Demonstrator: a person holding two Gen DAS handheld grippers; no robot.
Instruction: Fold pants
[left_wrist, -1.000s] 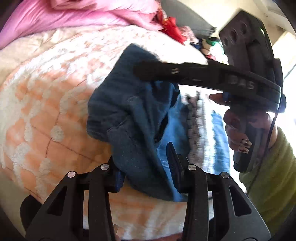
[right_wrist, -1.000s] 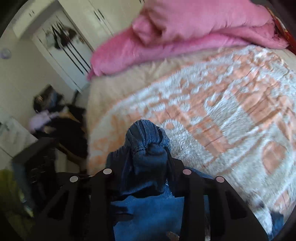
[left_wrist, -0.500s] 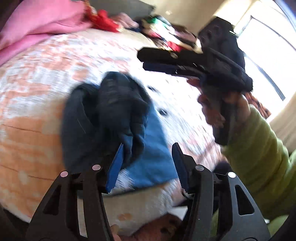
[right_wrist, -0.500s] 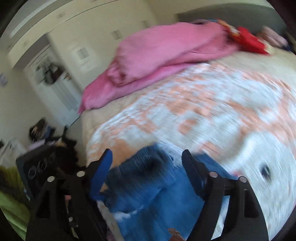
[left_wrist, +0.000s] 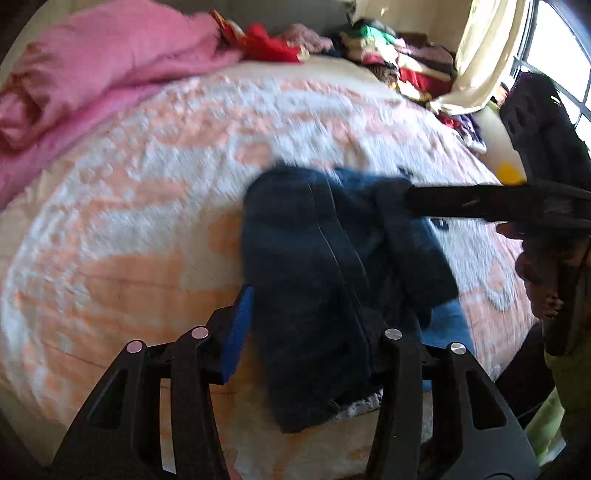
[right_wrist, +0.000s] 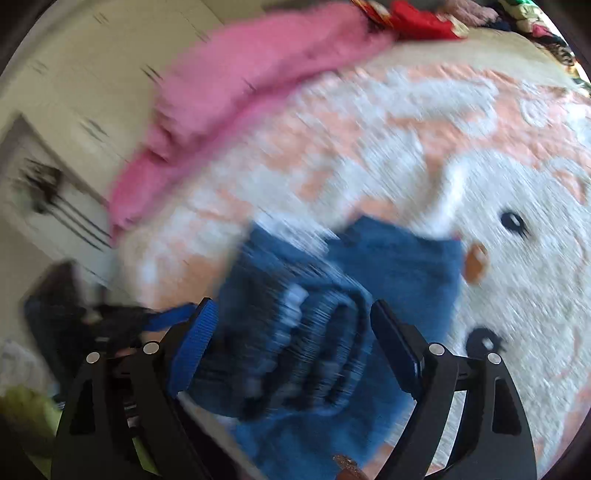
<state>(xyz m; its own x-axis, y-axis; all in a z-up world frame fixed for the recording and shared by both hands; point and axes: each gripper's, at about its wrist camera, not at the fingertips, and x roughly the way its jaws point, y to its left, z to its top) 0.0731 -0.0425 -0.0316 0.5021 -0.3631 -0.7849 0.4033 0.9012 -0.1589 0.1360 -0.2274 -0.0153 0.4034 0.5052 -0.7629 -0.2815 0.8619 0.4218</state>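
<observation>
Dark blue jeans (left_wrist: 314, 258) lie bunched on the peach-and-white blanket (left_wrist: 129, 221) near the bed's front edge. My left gripper (left_wrist: 310, 306) straddles their near end. Its jaws are closing, the blue left pad (left_wrist: 236, 332) still shows bare beside the cloth, and the right finger is hidden behind it. My right gripper (right_wrist: 291, 332) stands open over a blurred, rolled part of the jeans (right_wrist: 295, 332), pads clear of it. In the left wrist view the right gripper (left_wrist: 413, 201) reaches in edge-on from the right, tips at the jeans' far edge.
A pink duvet (left_wrist: 92, 74) is heaped at the bed's far left. Piled clothes (left_wrist: 399, 55) and a cream curtain (left_wrist: 480, 55) line the far right by a window. A person's hand and green sleeve (left_wrist: 569, 369) are at the right edge. White wardrobe doors (right_wrist: 74, 110) stand beyond the bed.
The right gripper let go of the bunched jeans and opened wide. The left gripper's jaws widened off the cloth. Both views swung across the bed, and the jeans now rest on the blanket.
</observation>
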